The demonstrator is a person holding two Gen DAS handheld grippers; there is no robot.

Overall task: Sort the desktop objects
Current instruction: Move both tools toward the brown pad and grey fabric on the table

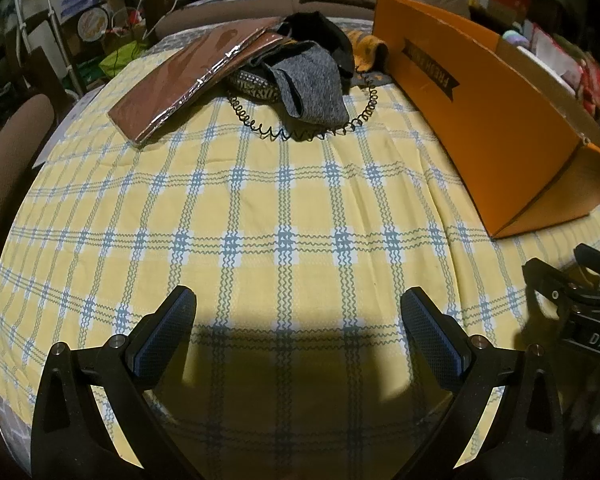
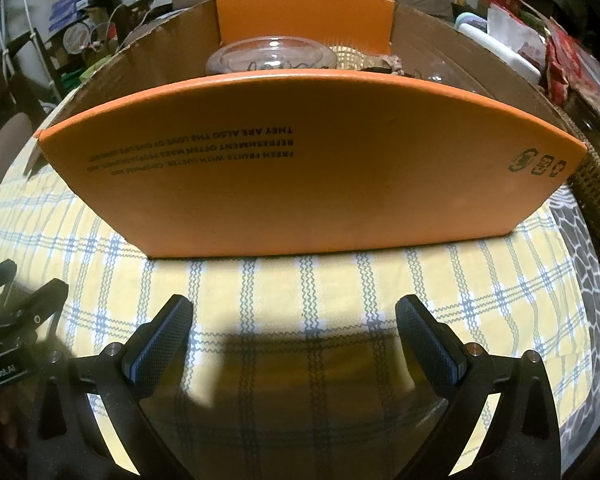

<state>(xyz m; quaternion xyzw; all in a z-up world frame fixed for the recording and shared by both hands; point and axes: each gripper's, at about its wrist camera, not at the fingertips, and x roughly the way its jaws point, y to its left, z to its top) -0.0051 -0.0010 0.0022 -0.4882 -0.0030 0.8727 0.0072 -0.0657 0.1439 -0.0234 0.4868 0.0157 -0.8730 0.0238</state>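
Both sets of jaws are spread wide with nothing between them. The left gripper hangs over bare checked cloth, and the right gripper does the same, facing the near wall of the orange box.

Looks to me like the very start: nothing picked up yet, both tools just parked near the table edge. The stuff to sort is a pile well ahead of the left gripper, at the far side of the table: two brown wrapped packs, a grey cloth, something black behind it, a yellow patterned bit, and a black coil cord looped around the front. The box sits just right of the pile and already has a glass bowl and some small bits I can't make out inside.

Next move, I'd guess: the left reaches forward to the pile, probably the cord or grey cloth since they're nearest, then carries it over the box wall. The cord is springy and may drag the cloth along.

Writing: the box side reads "FRESH FRUITS" upside down, with smaller lines including "THEY ARE ALSO THE LOVE OF..." and "REFRESHMENT OFTEN MAKES PEOPLE...". The other tool shows "DAS".
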